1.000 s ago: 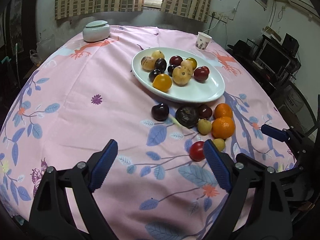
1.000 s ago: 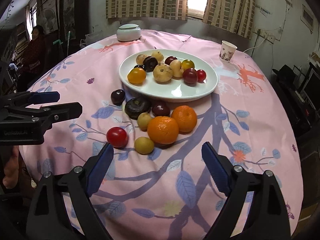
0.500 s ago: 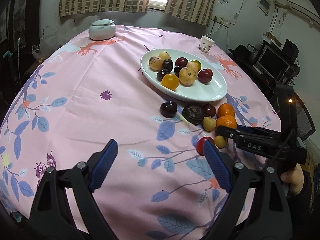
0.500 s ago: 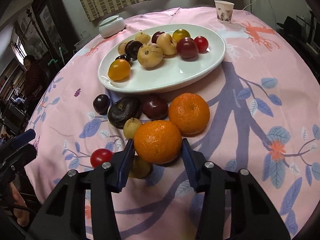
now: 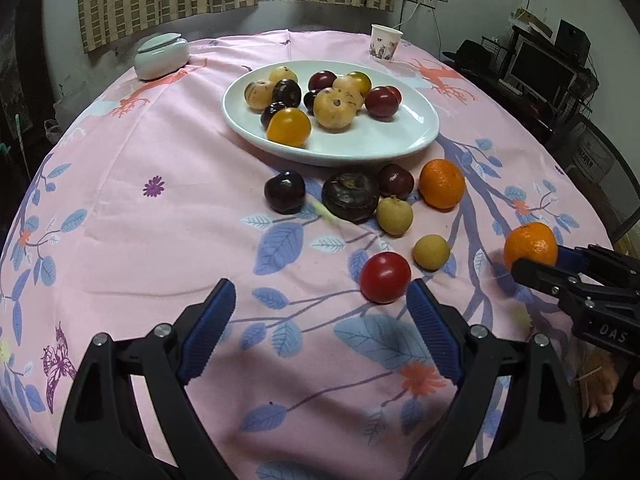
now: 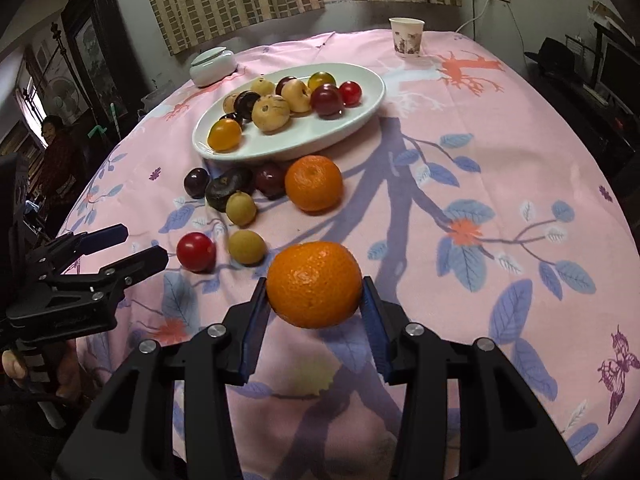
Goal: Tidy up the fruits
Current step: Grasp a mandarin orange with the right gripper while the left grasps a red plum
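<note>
My right gripper [image 6: 314,304] is shut on an orange [image 6: 315,283] and holds it above the cloth, near the table's front edge; the held orange also shows in the left wrist view [image 5: 530,246]. My left gripper [image 5: 320,312] is open and empty, just behind a red tomato [image 5: 385,277]. A white oval plate [image 5: 400,142] holds several fruits. On the cloth in front of it lie a second orange [image 5: 441,183], dark plums [image 5: 285,192], a dark round fruit [image 5: 351,196] and two small yellow fruits [image 5: 395,215].
A pink floral cloth [image 5: 160,220] covers the round table. A white lidded bowl [image 5: 161,55] and a paper cup [image 5: 385,41] stand at the back. A person [image 6: 56,148] stands off to the left. Shelves with electronics [image 5: 544,68] are on the right.
My right gripper closed on the nearer orange and lifted it back toward the table's front edge. My left gripper moved in closer to the red tomato and stays open.
</note>
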Demonstrator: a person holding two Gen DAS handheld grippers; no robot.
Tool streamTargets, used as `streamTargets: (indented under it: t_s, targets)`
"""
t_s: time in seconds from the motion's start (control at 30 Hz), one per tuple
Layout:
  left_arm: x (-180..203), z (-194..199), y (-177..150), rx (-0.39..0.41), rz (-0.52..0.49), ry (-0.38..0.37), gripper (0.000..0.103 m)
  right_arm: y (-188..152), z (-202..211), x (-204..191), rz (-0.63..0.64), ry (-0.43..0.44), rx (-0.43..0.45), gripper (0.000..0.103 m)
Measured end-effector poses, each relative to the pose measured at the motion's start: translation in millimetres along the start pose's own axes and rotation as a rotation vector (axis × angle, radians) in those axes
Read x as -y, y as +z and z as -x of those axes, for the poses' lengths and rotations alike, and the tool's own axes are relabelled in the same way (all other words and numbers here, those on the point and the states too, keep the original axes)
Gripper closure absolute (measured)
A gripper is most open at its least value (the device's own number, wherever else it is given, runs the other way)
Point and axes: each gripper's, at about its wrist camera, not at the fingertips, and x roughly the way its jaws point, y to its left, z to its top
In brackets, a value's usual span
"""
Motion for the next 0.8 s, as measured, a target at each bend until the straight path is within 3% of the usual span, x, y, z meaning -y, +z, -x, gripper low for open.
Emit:
streamTargets:
  t_s: [0.13,0.2,0.3,0.33,0.4,0.47,0.8]
  targets:
    - [13.3,-11.8,1.3,-0.031,-0.024,-0.001,0.015,-7.6,6.7,11.7,-0.045,0.028,0.012,0.057]
    - [19.7,-14.4,2.3,-0.037,-0.037,-0.01,0.021,-8.7,8.6,14.1,-0.055,0.039,0.015,0.057]
    - [26.7,-23.3,3.6,-0.065,-0.046,-0.028,0.044,-9.9,9.9,13.2,-0.048,0.046,0.016,0.057]
    - [28.2,-27.9,3.3,-0.083,-0.047,-0.032,0.056,-10.6,9.7,12.7,-0.045,0.049,0.014,0.057]
    - [31.6,-30.7,2.1,-0.086,-0.055,-0.026,0.059,-11.9,9.5,12.1,-0.042,0.056,0.009,0.057]
    - [33.8,-29.5,1.2,-0.083,-0.063,-0.04,0.07,-12.9,8.7,11.7,-0.045,0.064,0.003,0.057]
    - [26.7,-8.1,5.7,-0.011,-0.04,-0.059,0.071,-13.7,3.1,0.9,-0.023,0.079,-0.015,0.057]
